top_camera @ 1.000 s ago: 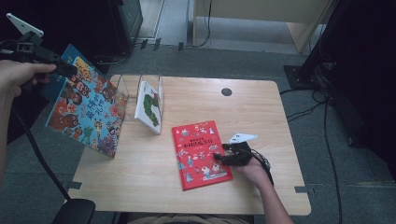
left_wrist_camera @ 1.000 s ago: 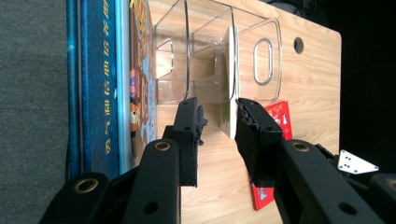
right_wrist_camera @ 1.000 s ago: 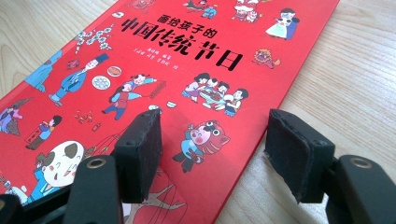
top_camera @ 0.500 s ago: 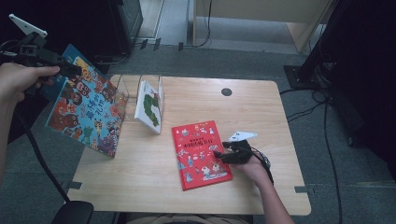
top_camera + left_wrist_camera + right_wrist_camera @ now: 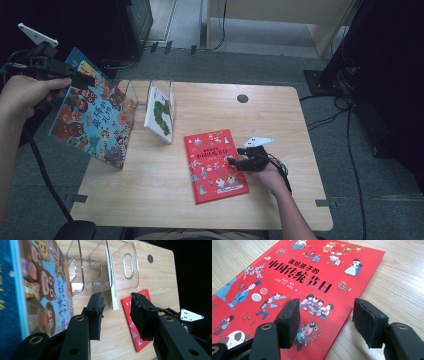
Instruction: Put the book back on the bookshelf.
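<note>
Right gripper view: right claw (image 5: 325, 322) is hovering released, straddling the flat red picture book's (image 5: 294, 285) edge to grasp it. Farther off, left claw (image 5: 82, 80), jaws just widening, is releasing the blue illustrated book (image 5: 92, 120) leaning beside the clear acrylic rack (image 5: 131, 95) on the wooden bench (image 5: 280, 125).

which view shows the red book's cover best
The right gripper view: the red book lies close up, title and drawings sharp. The high view shows it whole but small; the left gripper view catches one edge.

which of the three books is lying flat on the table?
The red book, cover up by the right claw. The blue book leans tilted at the table's left edge; the white book stands in the clear rack.
</note>
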Available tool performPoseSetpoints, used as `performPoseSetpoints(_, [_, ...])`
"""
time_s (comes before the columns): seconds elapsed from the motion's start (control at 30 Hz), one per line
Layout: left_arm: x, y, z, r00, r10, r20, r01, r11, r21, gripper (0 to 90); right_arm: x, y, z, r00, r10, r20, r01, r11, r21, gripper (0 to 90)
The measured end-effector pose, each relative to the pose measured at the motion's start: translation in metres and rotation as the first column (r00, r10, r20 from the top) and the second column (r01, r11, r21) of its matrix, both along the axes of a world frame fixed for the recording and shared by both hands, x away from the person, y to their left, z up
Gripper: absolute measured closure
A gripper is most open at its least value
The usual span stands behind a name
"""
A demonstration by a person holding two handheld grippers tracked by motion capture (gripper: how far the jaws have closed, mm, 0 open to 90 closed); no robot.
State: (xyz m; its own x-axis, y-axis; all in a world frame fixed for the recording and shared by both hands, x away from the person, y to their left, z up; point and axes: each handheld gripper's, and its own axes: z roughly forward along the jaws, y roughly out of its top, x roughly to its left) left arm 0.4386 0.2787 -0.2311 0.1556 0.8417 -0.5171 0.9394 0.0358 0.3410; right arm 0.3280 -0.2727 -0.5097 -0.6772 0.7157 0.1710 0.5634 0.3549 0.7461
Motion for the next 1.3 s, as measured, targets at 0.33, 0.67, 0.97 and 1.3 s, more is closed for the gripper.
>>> performPoseSetpoints(0.33, [-0.009, -0.022, -0.019, 0.9994, -0.035, 0.002, 0.035, 0.999, -0.028, 60.5, 0.008, 0.003, 0.004, 1.0, 0.003, 0.001, -0.003, 1.0, 0.011, 40.5])
performPoseSetpoints(0.67, [-0.018, -0.046, -0.04, 0.9981, -0.06, 0.008, 0.061, 0.9971, -0.047, 57.9, 0.016, 0.004, 0.006, 1.0, 0.005, 0.002, -0.005, 1.0, 0.011, 42.0])
performPoseSetpoints(0.97, [-0.026, -0.064, -0.062, 0.9965, -0.083, 0.011, 0.083, 0.9954, -0.048, 58.0, 0.02, 0.006, 0.007, 0.9999, 0.014, -0.006, -0.014, 1.0, 0.011, 42.4])
performPoseSetpoints(1.3, [-0.033, -0.086, -0.085, 0.9927, -0.12, 0.011, 0.12, 0.9923, -0.03, 57.9, 0.022, 0.01, 0.006, 0.9995, 0.03, -0.007, -0.03, 1.0, 0.005, 42.7])
